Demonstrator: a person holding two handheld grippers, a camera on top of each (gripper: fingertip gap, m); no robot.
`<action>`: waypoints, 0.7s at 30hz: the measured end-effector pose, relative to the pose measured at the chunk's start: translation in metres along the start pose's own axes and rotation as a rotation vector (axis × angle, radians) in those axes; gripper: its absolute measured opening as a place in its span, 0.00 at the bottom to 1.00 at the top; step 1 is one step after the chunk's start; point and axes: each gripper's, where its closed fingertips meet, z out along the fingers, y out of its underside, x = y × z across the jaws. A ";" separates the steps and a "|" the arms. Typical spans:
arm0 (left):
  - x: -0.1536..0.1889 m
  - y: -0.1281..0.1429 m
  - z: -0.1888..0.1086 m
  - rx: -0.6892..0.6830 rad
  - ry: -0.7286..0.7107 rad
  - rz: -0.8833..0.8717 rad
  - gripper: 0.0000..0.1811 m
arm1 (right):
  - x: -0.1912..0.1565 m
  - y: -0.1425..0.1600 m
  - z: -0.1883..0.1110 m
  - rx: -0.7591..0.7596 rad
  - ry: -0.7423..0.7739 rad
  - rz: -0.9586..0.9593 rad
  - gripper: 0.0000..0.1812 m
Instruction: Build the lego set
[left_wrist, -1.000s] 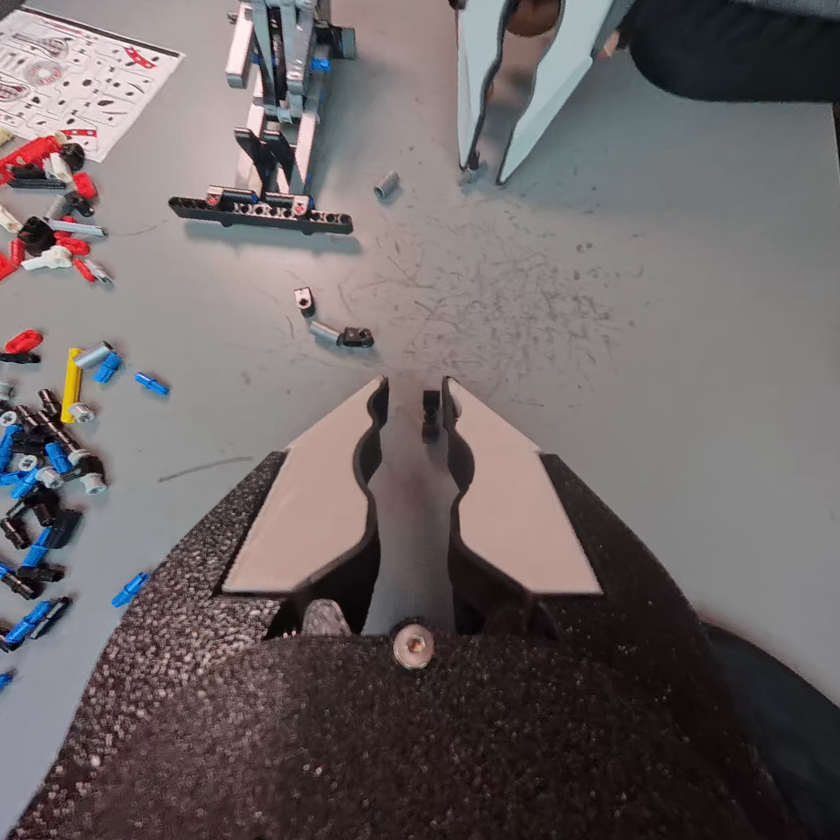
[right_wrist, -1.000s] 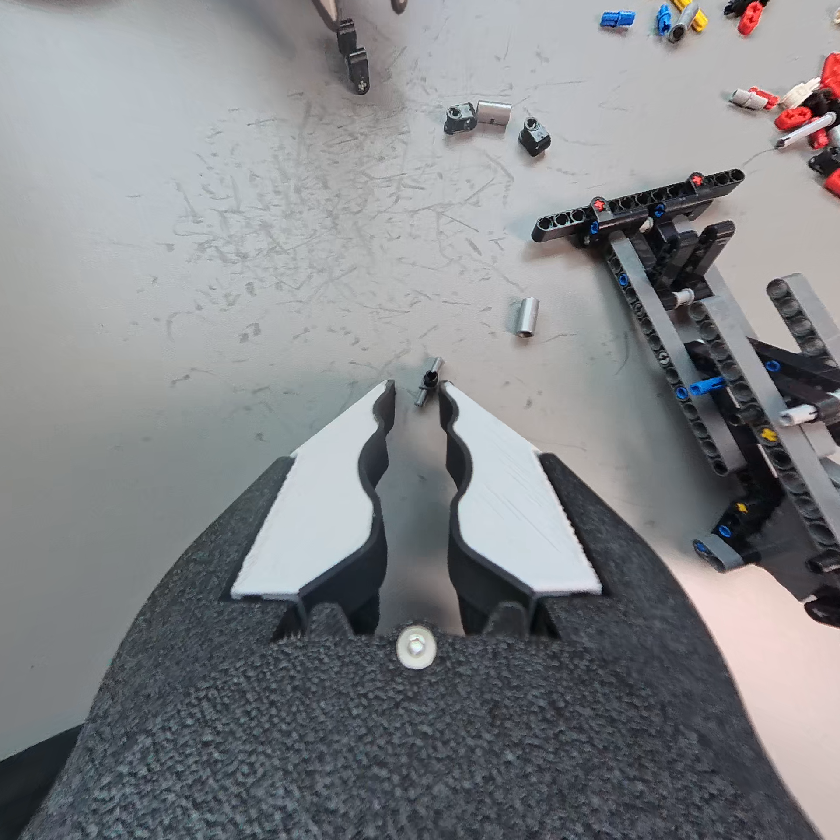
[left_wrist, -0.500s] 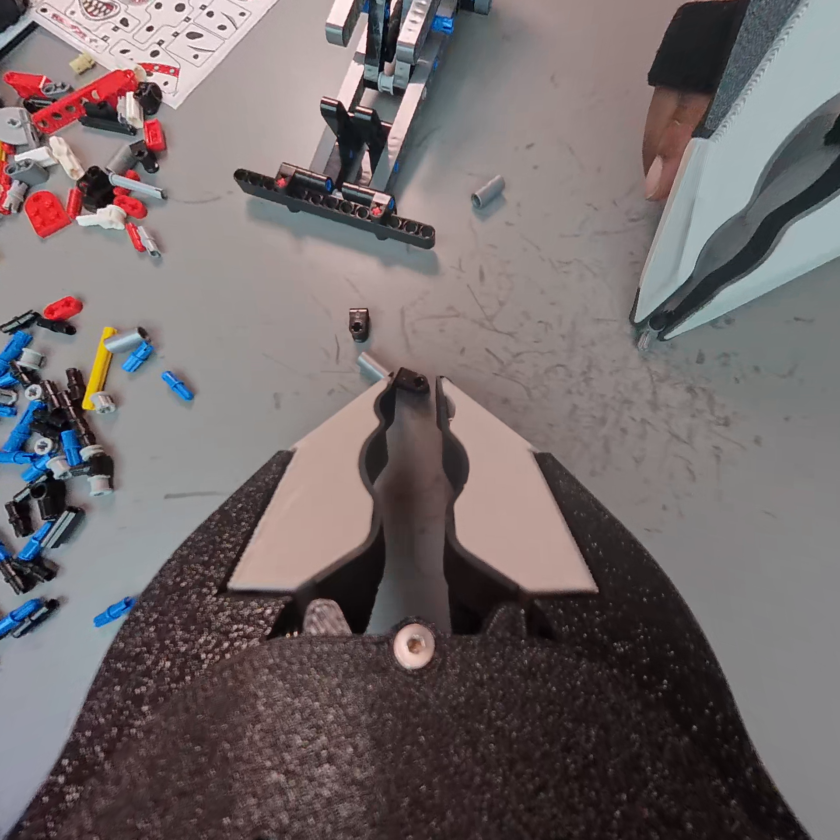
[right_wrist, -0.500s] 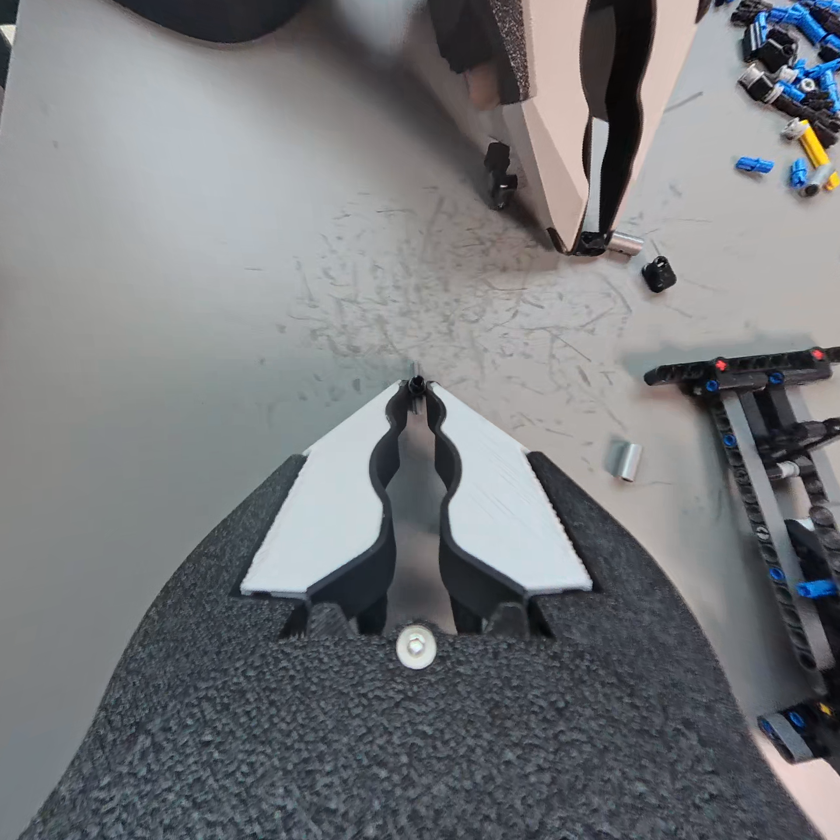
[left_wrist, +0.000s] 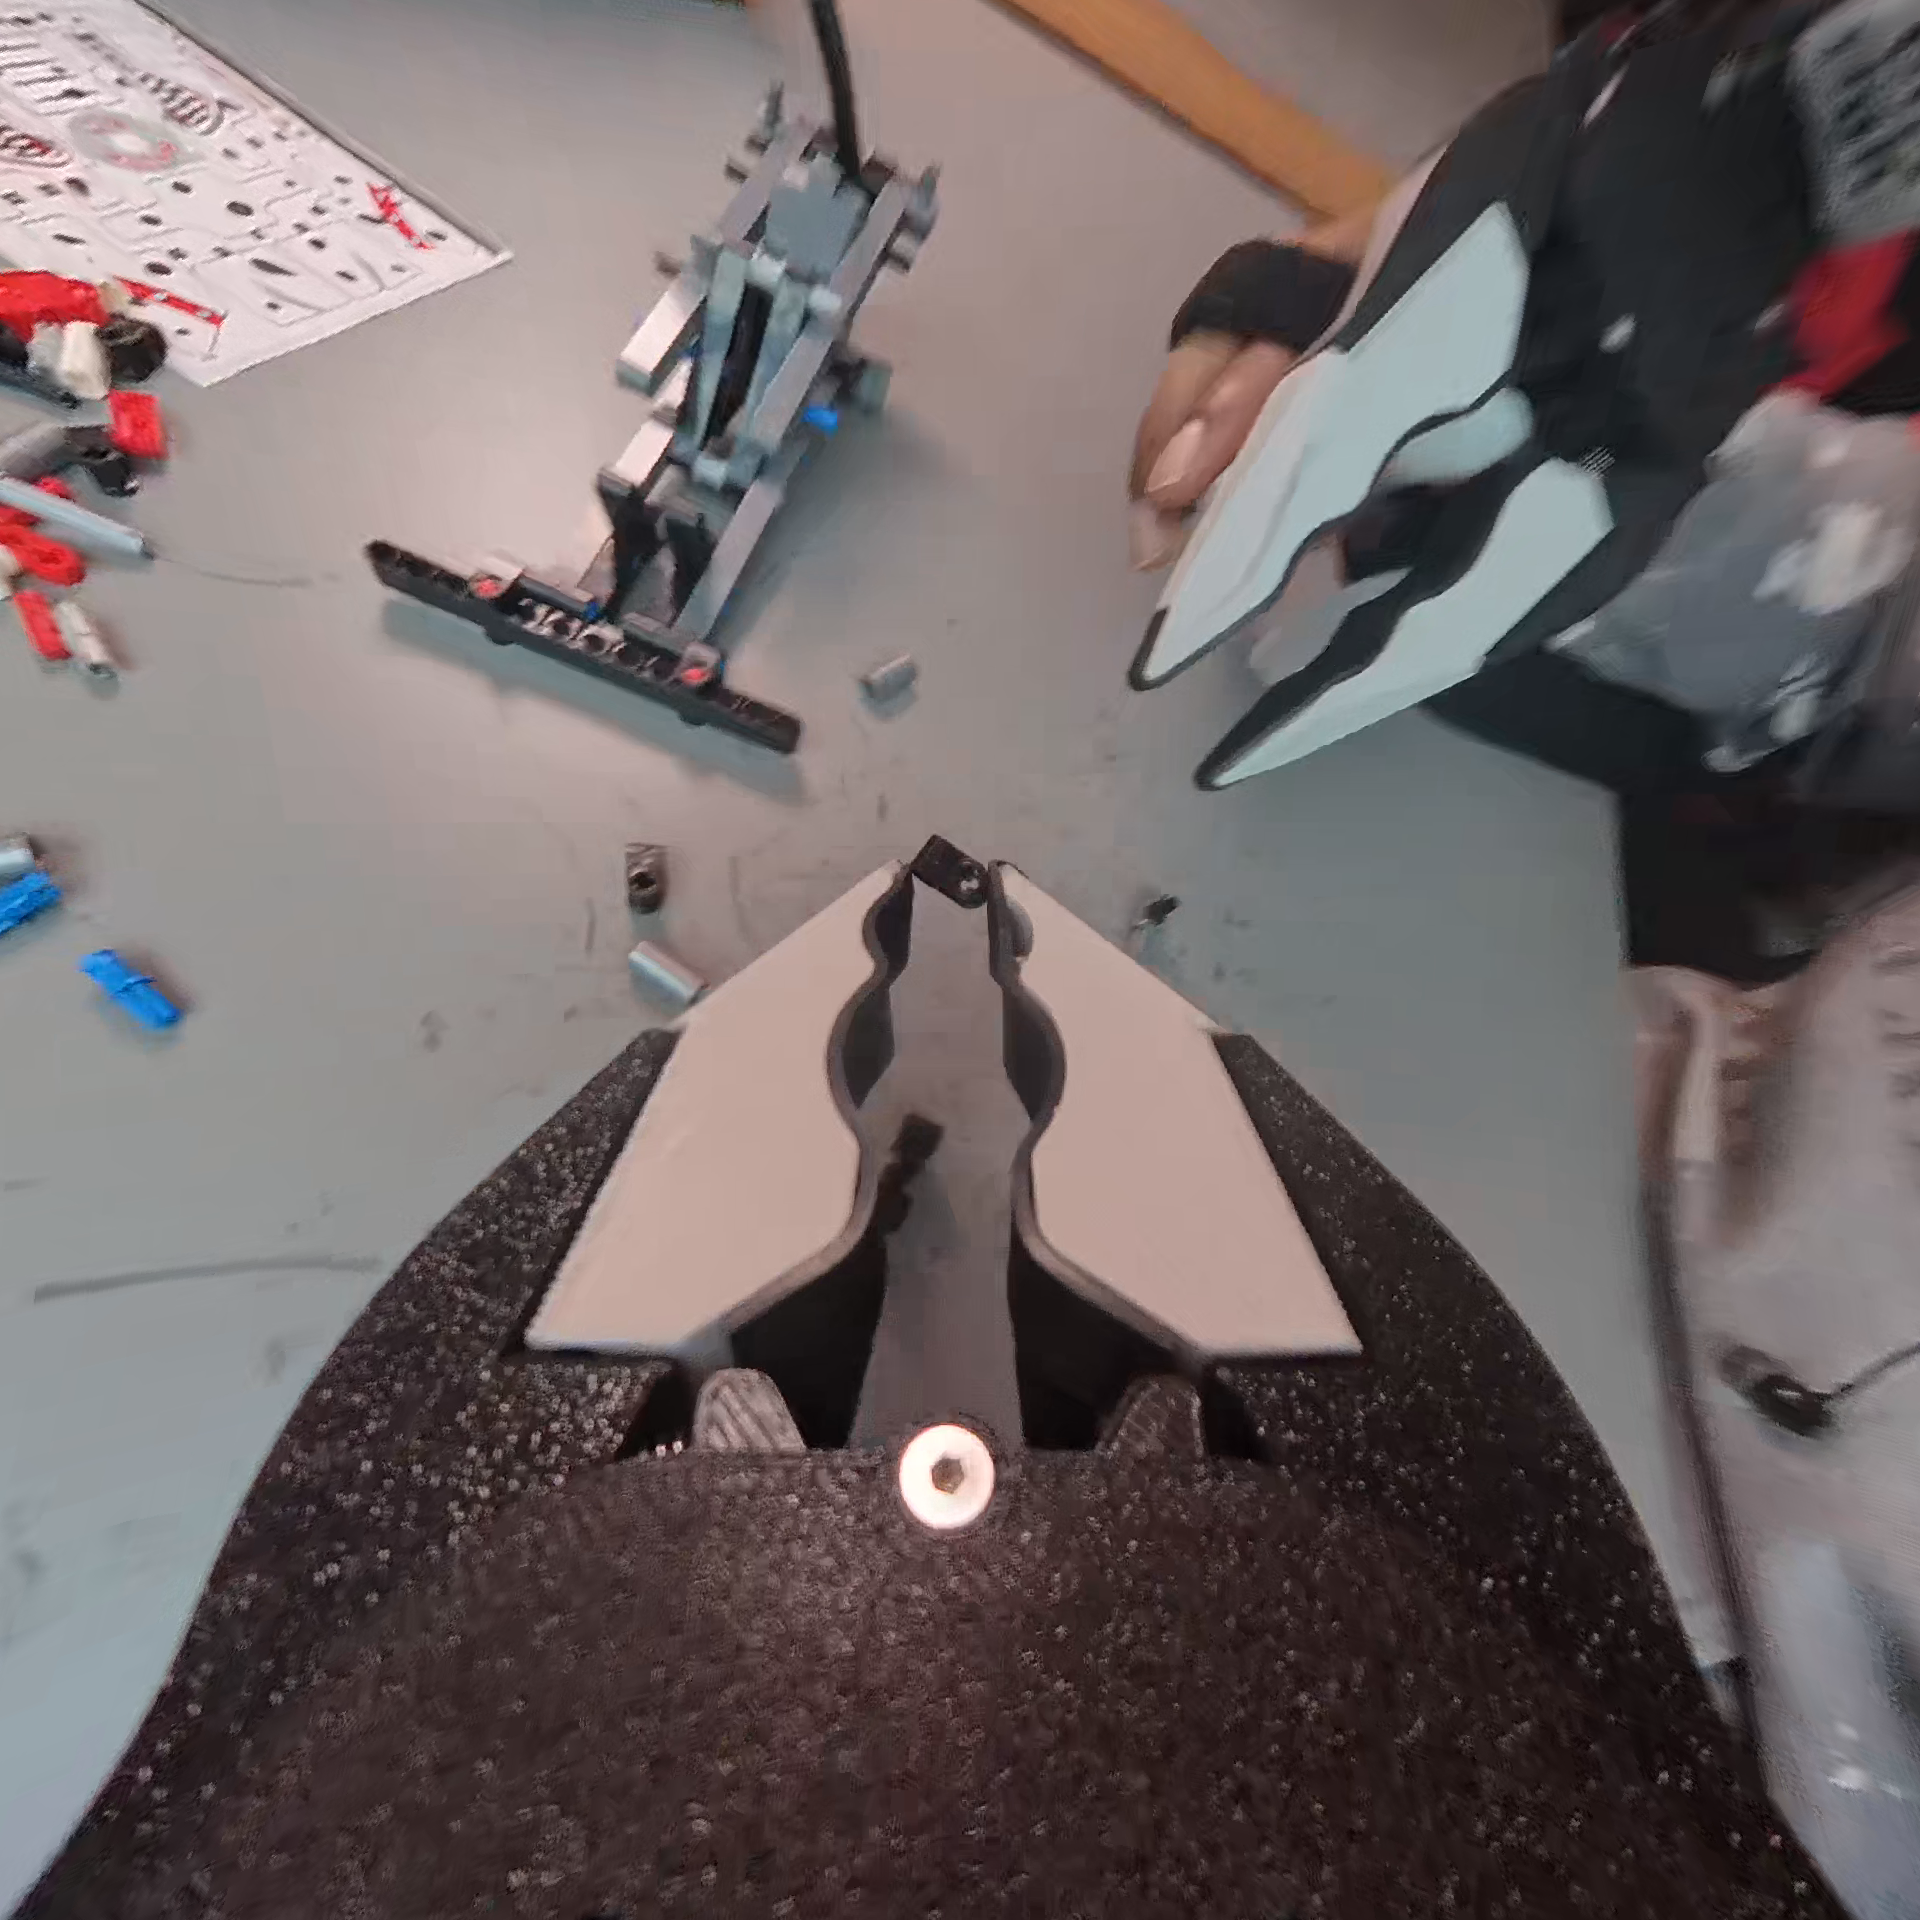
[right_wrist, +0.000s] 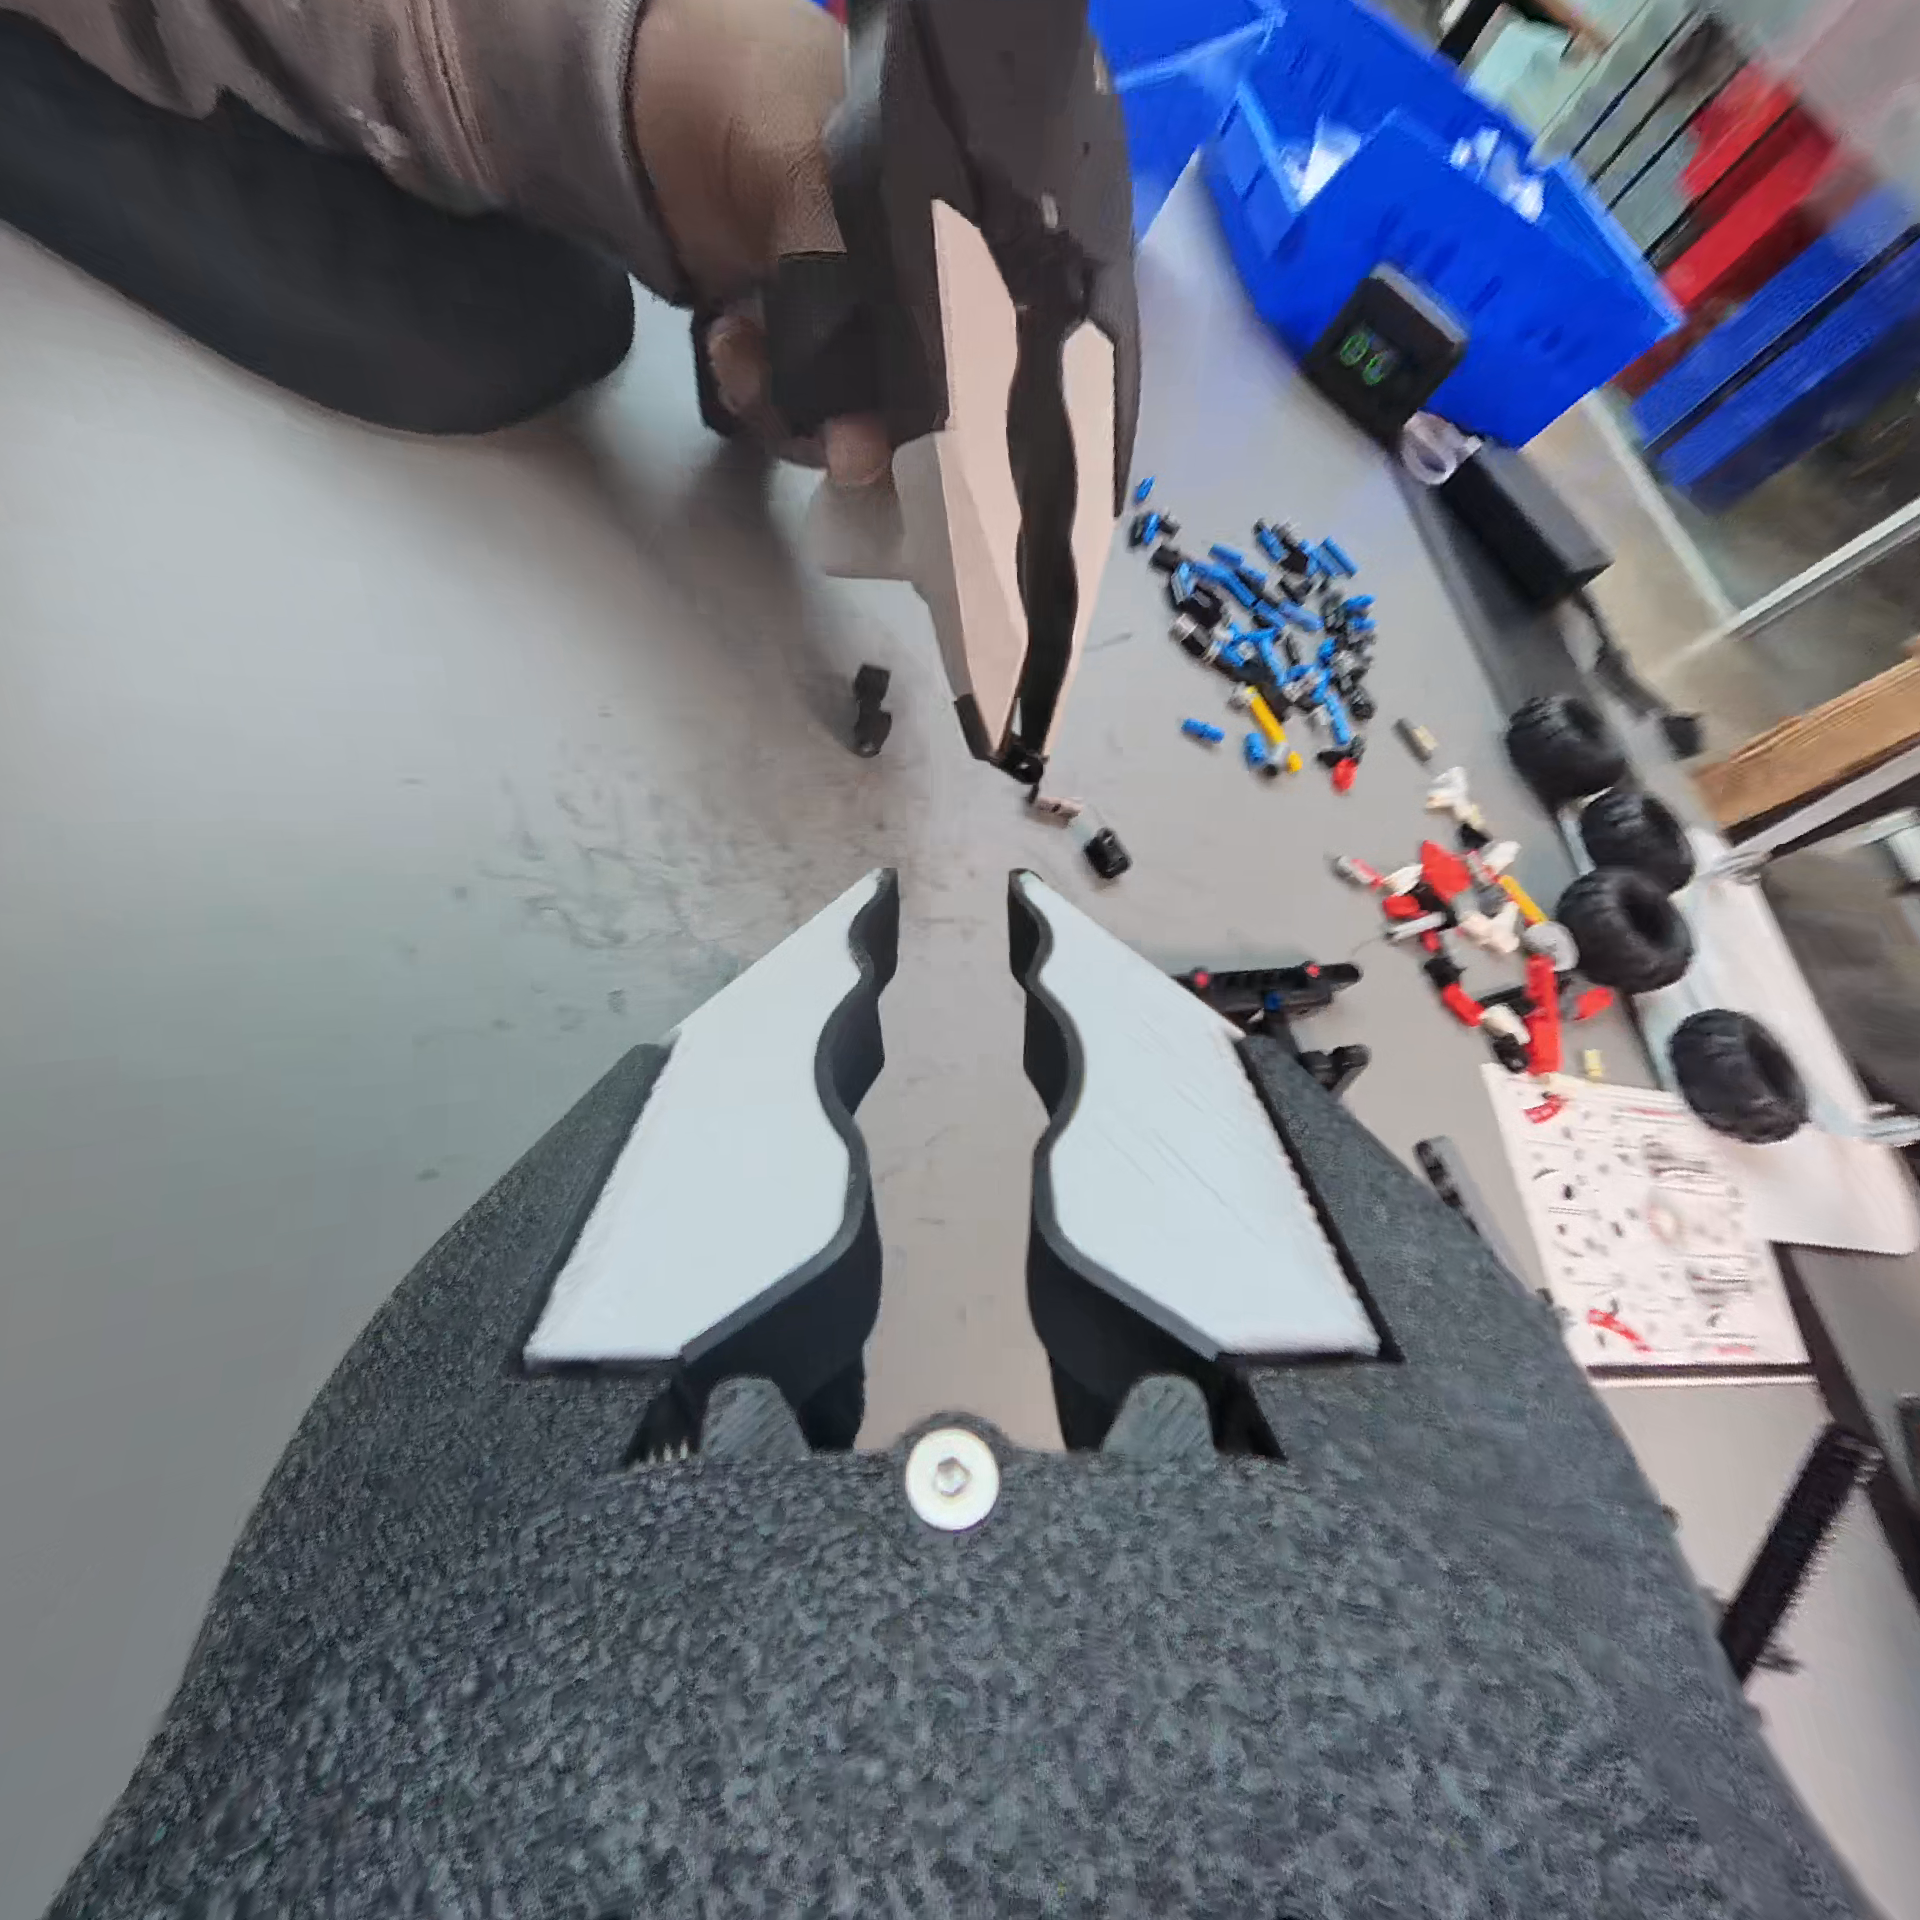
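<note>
My left gripper (left_wrist: 948, 871) is shut on a small black connector (left_wrist: 954, 864) and holds it above the grey table. It also shows in the right wrist view (right_wrist: 1013, 750), with the connector (right_wrist: 1021, 767) at its tips. My right gripper (right_wrist: 954, 883) is open and empty, raised above the table; in the left wrist view (left_wrist: 1195, 727) it hangs at the upper right. A small black pin (left_wrist: 1155, 914) lies on the table between the two grippers. The partly built grey and black chassis (left_wrist: 727, 416) lies at the back, and its black front beam (right_wrist: 1268, 982) shows beside my right fingers.
Loose near the left gripper are a grey sleeve (left_wrist: 663, 971), a black connector (left_wrist: 644, 878), another sleeve (left_wrist: 889, 675) and a black double piece (right_wrist: 871, 707). Blue and black pins (right_wrist: 1268, 634), red parts (right_wrist: 1475, 925), tyres (right_wrist: 1621, 925) and a sheet (right_wrist: 1642, 1247) lie right. The left gripper's tips are roughly 6 cm from the right gripper's.
The left gripper has shut on the black connector and lifted it off the grey sleeve. The right gripper has opened, let go of the small black pin and risen away from the table.
</note>
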 end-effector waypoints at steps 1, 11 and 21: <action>0.012 -0.009 -0.004 0.055 0.081 -0.043 0.08 | 0.002 -0.008 -0.001 0.036 0.041 -0.052 0.11; 0.077 -0.044 -0.028 0.253 0.531 -0.241 0.05 | -0.002 -0.052 -0.008 0.188 0.199 -0.314 0.11; 0.084 -0.042 -0.027 0.261 0.522 -0.182 0.04 | -0.007 -0.059 -0.012 0.260 0.116 -0.170 0.10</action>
